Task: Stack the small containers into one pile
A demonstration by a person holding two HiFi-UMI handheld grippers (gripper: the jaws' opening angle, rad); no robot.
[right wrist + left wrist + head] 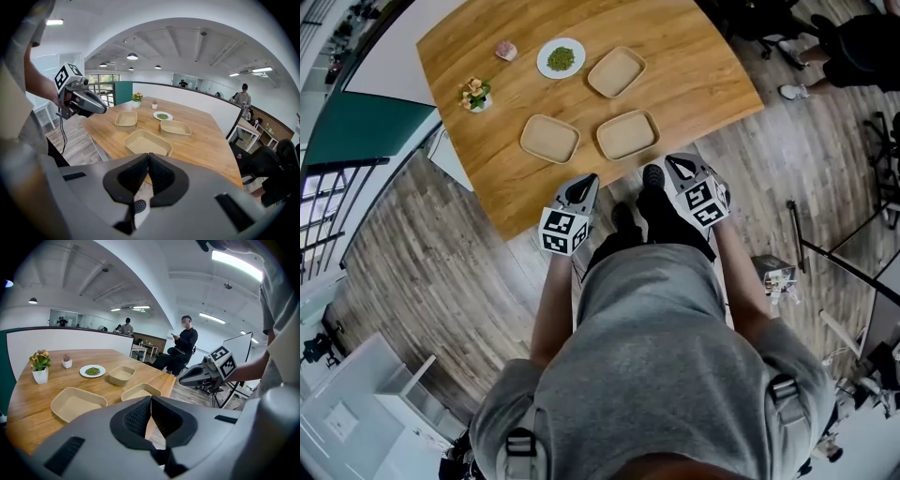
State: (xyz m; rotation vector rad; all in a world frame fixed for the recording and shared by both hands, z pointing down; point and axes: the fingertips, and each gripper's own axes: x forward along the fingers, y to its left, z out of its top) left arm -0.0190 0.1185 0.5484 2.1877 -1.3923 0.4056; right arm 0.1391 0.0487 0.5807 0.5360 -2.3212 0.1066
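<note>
Tools (584,186) (678,168): two, closed; containers (550,138) (627,134) (616,71): three, apart.

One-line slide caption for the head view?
Three beige containers lie unstacked on the wooden table; left hand-held gripper and right hand-held gripper hover shut at its near edge.

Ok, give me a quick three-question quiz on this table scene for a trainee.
1. How many beige containers sit on the table?
2. True or false: the left tongs hold a container.
3. What lies on the white plate? A) green bits B) red berries C) nothing

Key:
1. Three, all lying apart, none stacked.
2. False: they are shut and empty, off the table.
3. A
</note>
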